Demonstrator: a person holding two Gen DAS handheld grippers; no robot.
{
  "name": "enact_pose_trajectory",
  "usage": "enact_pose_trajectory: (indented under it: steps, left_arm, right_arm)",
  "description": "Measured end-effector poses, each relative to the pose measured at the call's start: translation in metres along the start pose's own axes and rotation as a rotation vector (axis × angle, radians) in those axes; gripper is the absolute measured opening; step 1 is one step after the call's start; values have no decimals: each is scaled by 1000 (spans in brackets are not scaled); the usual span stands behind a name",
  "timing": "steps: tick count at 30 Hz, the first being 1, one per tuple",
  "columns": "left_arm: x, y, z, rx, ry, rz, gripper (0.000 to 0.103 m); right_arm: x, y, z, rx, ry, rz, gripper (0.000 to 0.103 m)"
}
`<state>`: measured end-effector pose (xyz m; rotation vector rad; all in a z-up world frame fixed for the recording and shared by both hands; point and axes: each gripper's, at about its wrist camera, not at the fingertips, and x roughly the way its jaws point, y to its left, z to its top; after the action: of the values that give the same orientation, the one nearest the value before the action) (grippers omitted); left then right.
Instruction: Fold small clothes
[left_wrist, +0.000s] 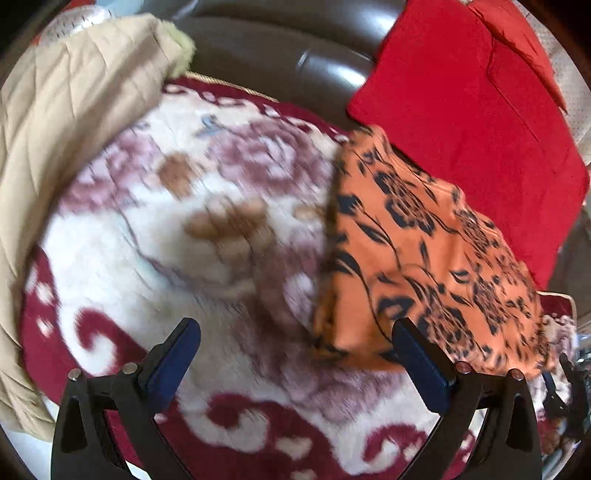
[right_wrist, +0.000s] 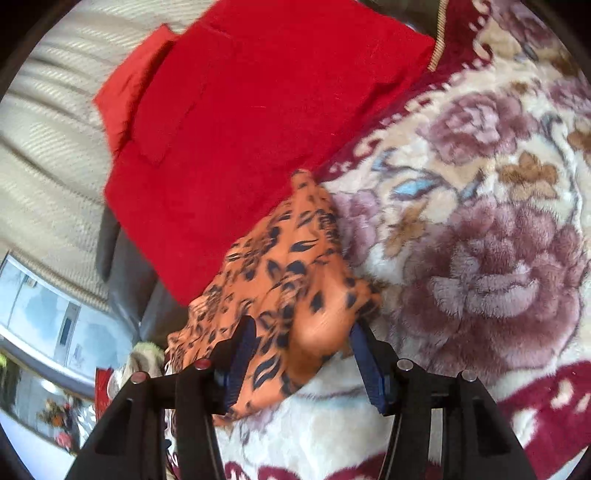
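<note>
- Beige quilted jacket (left_wrist: 74, 122) lies at the blanket's (left_wrist: 207, 206) left edge.
- Left tongs (left_wrist: 295, 365) hang released over the blanket.
- Orange patterned cloth (right_wrist: 280, 280) sits beside a red garment (right_wrist: 258, 110); right tongs (right_wrist: 301, 363) straddle it, grip unclear.

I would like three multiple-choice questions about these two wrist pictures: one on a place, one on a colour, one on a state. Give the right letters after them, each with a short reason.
1. Where does the orange patterned cloth lie?
A. on the floral blanket, its far edge over the red garment
B. on the beige quilted cover
C. on bare floor

2. What colour are the marks on the orange cloth?
A. white
B. dark blue-black
C. green

3. How does the left gripper stand?
A. shut on the red garment
B. shut on the blanket
C. open, nothing between its pads

Answers: 1 A, both views show it on the blanket against the red garment. 2 B, dark leaves and flowers. 3 C, its fingers stand wide apart above the blanket.
</note>
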<state>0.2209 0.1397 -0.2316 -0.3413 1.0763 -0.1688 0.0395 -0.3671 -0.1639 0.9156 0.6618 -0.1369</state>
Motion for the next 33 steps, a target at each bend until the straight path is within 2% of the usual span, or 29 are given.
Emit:
enact_pose_trajectory:
  steps: [1,2,3,5,6,7,11,15,16,18,19,22,23,24,25,29,33]
  left_arm:
    - [0,-1,0,-9,2,-13,103]
    - [-1,-3,-1,-24,-6,-34,96]
    - [-1,-4,-1,-36,-18,-56,79]
    - [1,-9,-2,-39,-2,-101,62]
    - [4,-11,-1,-40,17,-124,62]
    - [9,-14,-1,-47,35,-139,62]
    - [18,-24,0,-44,51,-134,79]
    - [24,-37,4,-11,22,-124,78]
    - [23,-39,4,-5,5,-120,75]
    - [17,-41,4,8,-38,-132,48]
    - [15,-43,5,15,-44,-146,45]
    - [12,-46,6,13,-53,-134,45]
    - [11,-44,5,-2,-45,-127,50]
    - [7,-42,3,-24,-33,-120,60]
    - [4,-39,1,-53,-27,-122,64]
    - [-24,-34,-17,-127,-72,-159,76]
    - [-20,-30,-38,-220,-34,-210,77]
  right_arm:
    - [-4,8,-4,-36,-9,19,57]
    - [-4,14,-6,-52,-7,37,57]
    - [-2,23,-9,-83,0,67,57]
    - [8,44,-15,-155,33,92,55]
    - [15,54,-19,-181,47,98,50]
    - [26,65,-23,-215,69,106,38]
    - [60,93,-36,-306,123,84,37]
    - [94,107,-46,-323,182,109,37]
    - [104,108,-50,-329,199,109,37]
    - [125,112,-59,-354,240,90,36]
    - [137,111,-64,-368,277,60,36]
    - [143,109,-67,-405,277,41,32]
    - [144,108,-67,-408,278,41,29]
    - [145,105,-68,-408,273,31,23]
    - [145,103,-68,-402,272,34,20]
    - [144,95,-65,-366,278,63,20]
    - [141,94,-61,-335,288,76,20]
